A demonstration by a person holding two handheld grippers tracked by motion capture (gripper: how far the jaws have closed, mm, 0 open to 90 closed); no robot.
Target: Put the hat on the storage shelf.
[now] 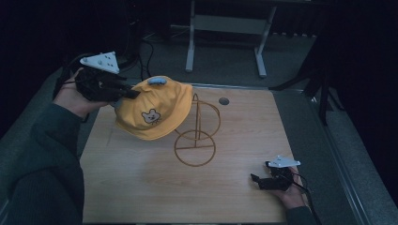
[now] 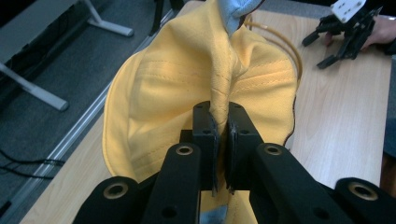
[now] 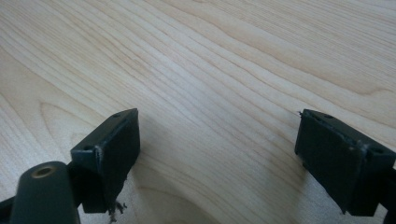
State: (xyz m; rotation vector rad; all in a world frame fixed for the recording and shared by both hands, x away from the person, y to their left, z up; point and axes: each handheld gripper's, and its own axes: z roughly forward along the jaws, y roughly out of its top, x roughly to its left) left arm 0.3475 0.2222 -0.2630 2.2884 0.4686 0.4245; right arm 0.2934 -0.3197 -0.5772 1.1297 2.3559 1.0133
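Jaws of our left gripper [image 2: 219, 135] pinch a fold of the yellow cap [image 1: 155, 110] above the wire stand [image 1: 196, 140]; soft, light, grip seams. Right gripper [image 1: 258, 180] jaws spread over the worktop [image 1: 141, 187].

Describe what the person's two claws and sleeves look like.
Both claws, left claw and right claw, are black with flat jaws, brass-ringed pivots and a pale grey three-cornered plate dotted with holes on top. Thin black cables trail from each. The left sleeve is dark green knit.
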